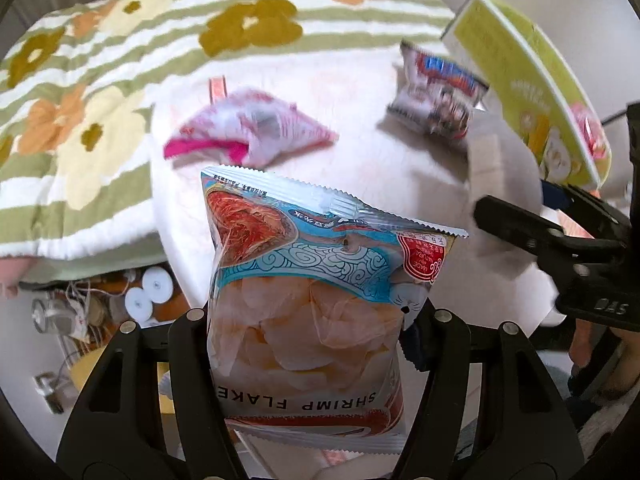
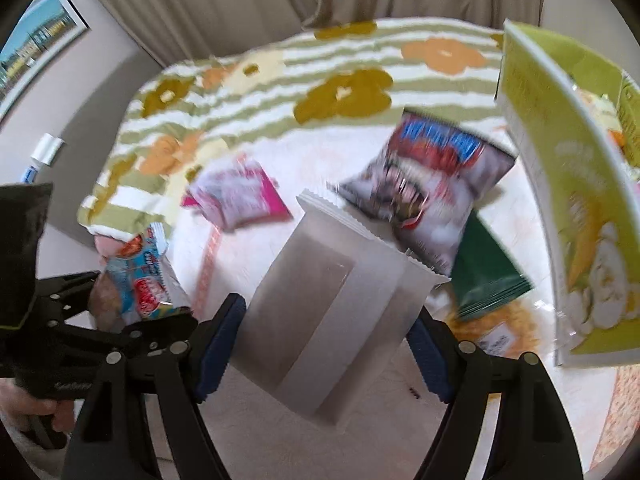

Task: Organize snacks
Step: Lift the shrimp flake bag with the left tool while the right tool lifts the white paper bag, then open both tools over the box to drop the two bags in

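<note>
Left wrist view shows my left gripper [image 1: 308, 344] clamped on a bag of shrimp flakes [image 1: 308, 280], its fingers pressed against both sides of the bag, which hangs upside down above the pale tabletop [image 1: 360, 168]; beyond it a pink and white packet [image 1: 248, 128] lies flat on the table, and a grey packet with red and blue print [image 1: 438, 92] sits further right, just beside a tall green box [image 1: 532, 92] that stands tilted at the table's edge; a striped blanket with flowers [image 1: 100, 80] covers the far side; my right gripper [image 2: 326, 344] appears at the right edge of this view with a plain silver packet [image 2: 336, 288] in it; from the right wrist view its blue pads [image 2: 218, 344] squeeze that silver packet from both sides, lifted clear of the table; behind it lie the grey packet, a dark green packet [image 2: 488, 272] partly under it, and the pink one to the left, all blurred.
</note>
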`<state>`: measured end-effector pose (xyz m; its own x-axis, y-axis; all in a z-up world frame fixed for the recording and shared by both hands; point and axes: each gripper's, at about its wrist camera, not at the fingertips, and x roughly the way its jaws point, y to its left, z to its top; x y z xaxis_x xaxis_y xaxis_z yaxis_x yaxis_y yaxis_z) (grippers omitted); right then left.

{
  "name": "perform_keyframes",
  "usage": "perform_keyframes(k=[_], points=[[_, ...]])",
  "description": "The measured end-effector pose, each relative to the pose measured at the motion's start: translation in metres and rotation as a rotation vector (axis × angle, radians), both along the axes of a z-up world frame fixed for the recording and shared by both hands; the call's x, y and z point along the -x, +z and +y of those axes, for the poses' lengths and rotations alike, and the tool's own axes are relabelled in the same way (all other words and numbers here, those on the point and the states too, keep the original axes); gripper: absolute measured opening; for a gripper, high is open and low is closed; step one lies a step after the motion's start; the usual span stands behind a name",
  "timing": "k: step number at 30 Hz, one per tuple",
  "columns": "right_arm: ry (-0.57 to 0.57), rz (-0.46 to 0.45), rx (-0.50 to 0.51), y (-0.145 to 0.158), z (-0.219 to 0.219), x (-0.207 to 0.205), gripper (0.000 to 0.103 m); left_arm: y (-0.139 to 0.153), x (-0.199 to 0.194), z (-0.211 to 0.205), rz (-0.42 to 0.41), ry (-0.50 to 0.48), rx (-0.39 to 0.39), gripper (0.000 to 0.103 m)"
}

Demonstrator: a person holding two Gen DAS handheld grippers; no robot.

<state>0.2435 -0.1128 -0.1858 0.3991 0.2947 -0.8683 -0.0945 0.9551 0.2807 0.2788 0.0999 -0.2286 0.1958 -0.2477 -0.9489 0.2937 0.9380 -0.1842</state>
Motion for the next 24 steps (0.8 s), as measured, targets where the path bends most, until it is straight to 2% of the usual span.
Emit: perform_keyframes(k=[7, 14, 18, 24], points=[[0.020, -0.128, -0.040, 0.065, -0.066, 0.005, 0.075, 0.055, -0.004, -0.045, -0.103, 0.053, 0.018, 0.060], [0.016, -0.178, -0.041, 0.102, -0.150, 0.007, 0.075, 0.105, -0.012, -0.141, -0.196, 0.048, 0.098, 0.060], [0.005, -0.201, -0.026, 0.112, -0.205, 0.002, 0.075, 0.118, -0.024, -0.206, -0.228, 0.034, 0.133, 0.060], [-0.006, -0.192, -0.029, 0.116, -0.275, -0.012, 0.074, 0.117, -0.049, -0.286, -0.210, 0.040, 0.179, 0.060]])
